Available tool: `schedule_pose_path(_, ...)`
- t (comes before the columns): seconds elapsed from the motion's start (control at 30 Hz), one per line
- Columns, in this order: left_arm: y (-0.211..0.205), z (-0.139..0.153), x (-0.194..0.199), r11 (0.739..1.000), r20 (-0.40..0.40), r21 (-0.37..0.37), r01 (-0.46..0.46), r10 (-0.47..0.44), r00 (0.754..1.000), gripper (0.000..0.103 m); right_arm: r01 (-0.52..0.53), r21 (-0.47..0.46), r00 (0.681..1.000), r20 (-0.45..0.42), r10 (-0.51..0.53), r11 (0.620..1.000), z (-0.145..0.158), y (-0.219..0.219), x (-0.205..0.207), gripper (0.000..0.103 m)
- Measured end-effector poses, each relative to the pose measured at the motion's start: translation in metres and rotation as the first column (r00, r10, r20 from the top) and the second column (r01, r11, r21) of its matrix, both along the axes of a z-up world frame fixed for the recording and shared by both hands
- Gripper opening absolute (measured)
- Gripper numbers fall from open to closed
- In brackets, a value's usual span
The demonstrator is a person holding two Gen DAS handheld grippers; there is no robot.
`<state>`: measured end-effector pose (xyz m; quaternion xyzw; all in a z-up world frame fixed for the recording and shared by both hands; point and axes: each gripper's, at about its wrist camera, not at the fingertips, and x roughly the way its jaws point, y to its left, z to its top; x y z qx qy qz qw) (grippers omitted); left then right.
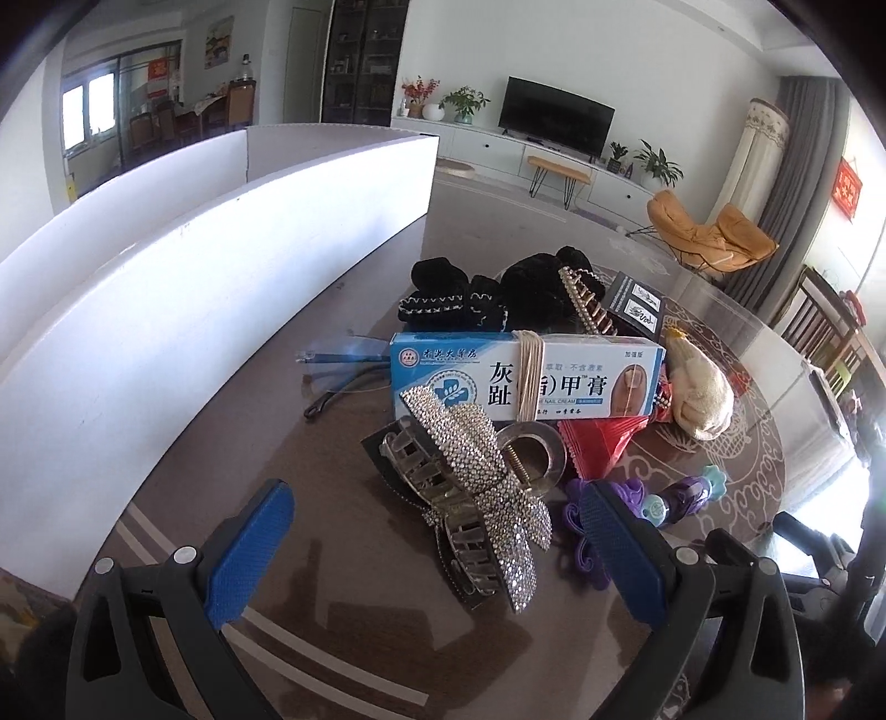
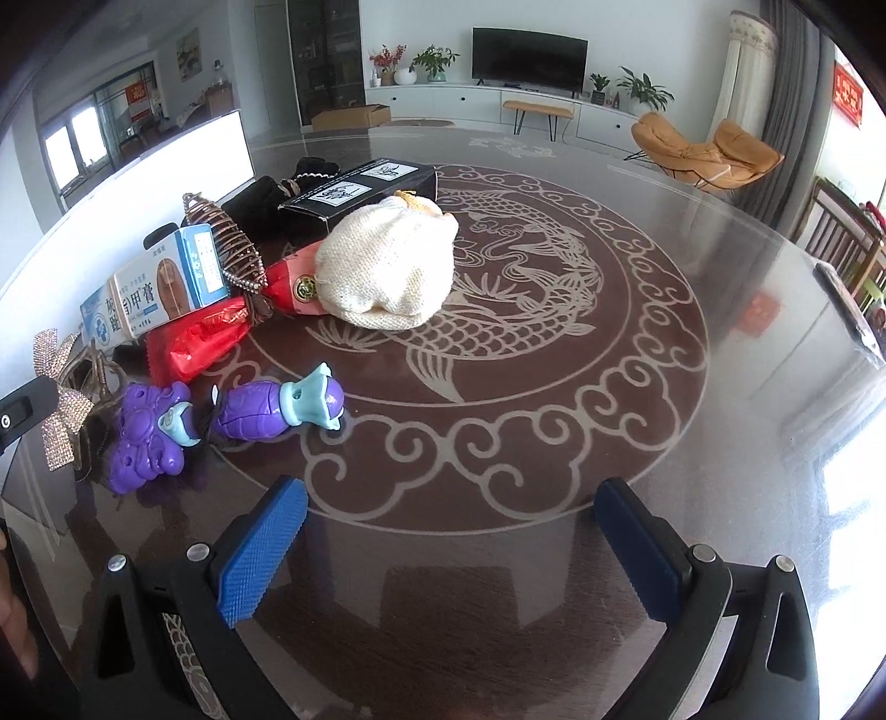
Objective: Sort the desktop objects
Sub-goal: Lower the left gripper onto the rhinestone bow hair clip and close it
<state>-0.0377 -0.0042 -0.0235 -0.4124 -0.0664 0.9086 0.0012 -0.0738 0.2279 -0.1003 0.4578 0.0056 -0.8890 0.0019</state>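
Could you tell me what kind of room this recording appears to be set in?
Most likely a home living room: a television on a low white cabinet, an orange lounge chair, and potted plants behind the glass-topped round table.

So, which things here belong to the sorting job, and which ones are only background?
To sort: rhinestone hair claw, nail cream box, purple toy, knitted pouch, red packet, black box.

Background: television, orange chair, white divider.

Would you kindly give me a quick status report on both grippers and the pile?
Left gripper open, around rhinestone hair clip. Right gripper open, empty, over bare table. Pile unsorted; purple toy against the left gripper's right finger.
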Motion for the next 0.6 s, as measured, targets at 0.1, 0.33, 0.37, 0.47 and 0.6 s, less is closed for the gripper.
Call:
schedule_pose_path(0.1, 0.011, -0.007, -0.024, 0.998, 0.072, -0.066, 0.022, -0.017, 0.997, 0.103, 0.000, 0.001, 1.000, 0.000, 0.000, 1.000, 0.000, -0.001, 0.000, 0.103)
schedule_pose_path(0.33, -0.006, -0.009, -0.026, 0.981, 0.133, -0.176, 0.082, -0.059, 0.989, 0.103, 0.000, 0.000, 1.000, 0.000, 0.000, 1.000, 0.000, 0.000, 0.000, 0.103)
schedule_pose_path(0.37, -0.011, -0.010, -0.024, 0.978, 0.138, -0.185, 0.095, -0.070, 0.988, 0.103, 0.000, 0.001, 1.000, 0.000, 0.000, 1.000, 0.000, -0.001, 0.000, 0.103)
schedule_pose_path(0.47, -0.021, -0.011, -0.023, 0.979, 0.175, -0.151, 0.139, -0.112, 0.978, 0.103, -0.018, -0.001, 1.000, -0.001, 0.018, 1.000, 0.000, -0.001, 0.001, 0.103)
schedule_pose_path(0.6, -0.026, -0.011, -0.024, 0.980, 0.204, -0.114, 0.160, -0.135, 0.970, 0.103, -0.098, -0.072, 0.993, 0.063, 0.103, 0.993, 0.008, -0.006, 0.005, 0.103)
